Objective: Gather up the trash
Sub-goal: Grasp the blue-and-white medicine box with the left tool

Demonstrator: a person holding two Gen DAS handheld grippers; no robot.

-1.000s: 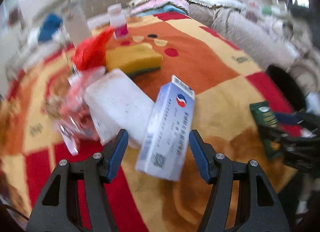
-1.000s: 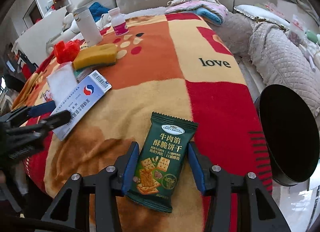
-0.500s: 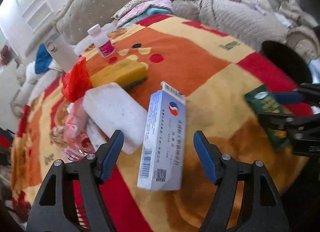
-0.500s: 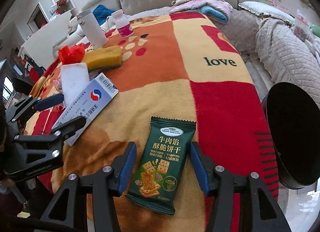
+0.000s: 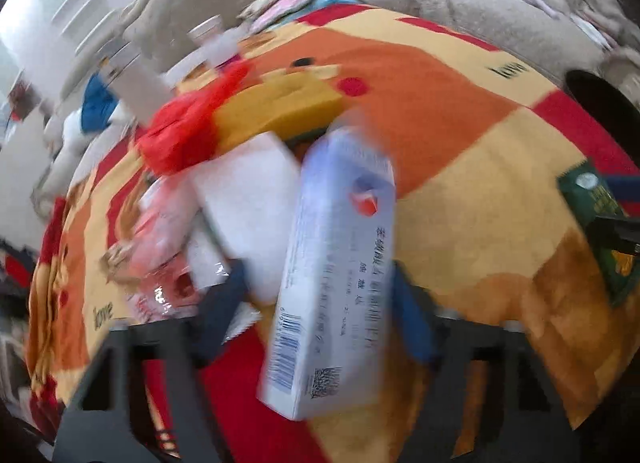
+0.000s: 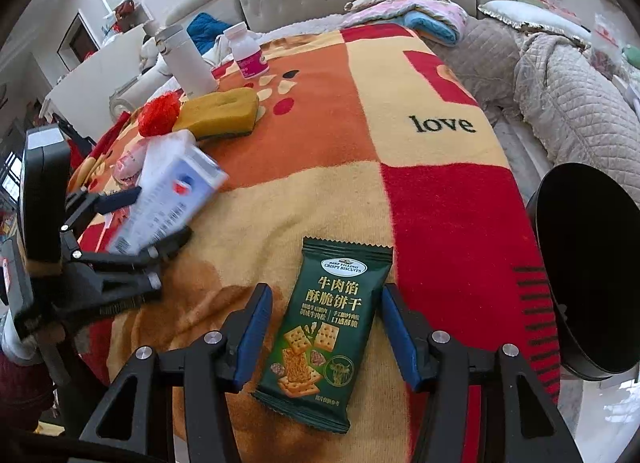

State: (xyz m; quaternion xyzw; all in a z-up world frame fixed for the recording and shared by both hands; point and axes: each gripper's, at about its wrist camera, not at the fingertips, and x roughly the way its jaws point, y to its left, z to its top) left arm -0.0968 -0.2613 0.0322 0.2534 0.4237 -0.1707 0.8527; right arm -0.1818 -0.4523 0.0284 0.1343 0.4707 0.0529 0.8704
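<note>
Box, white-blue carton with barcode, sits between the jaws of the left gripper, long axis running along the fingers and away from the camera, barcode end nearest the wrist. In the right wrist view the box looks tipped up off the blanket, far end raised; left gripper brackets it on both sides. Left jaws are closing on it. Motion blur hides whether the pads press yet, so a firm grip is not confirmed.

Relative to the box: white pad lies just beside it on the left, partly under its edge; red scrunchy thing and yellow sponge lie beyond that. Green biscuit packet lies well to the box's right, flat on the blanket, long axis parallel to the right gripper's fingers, squarely inside the right gripper. Right jaws stand part-open with a visible gap on each side of the packet, nothing held. Black bin is farther right still, off the blanket's edge, nearer the right hand.

Versus half a second ago: left jaws are clearly narrower around the box, and the box now appears lifted and tilted rather than flat. Right gripper and packet are unchanged.
</note>
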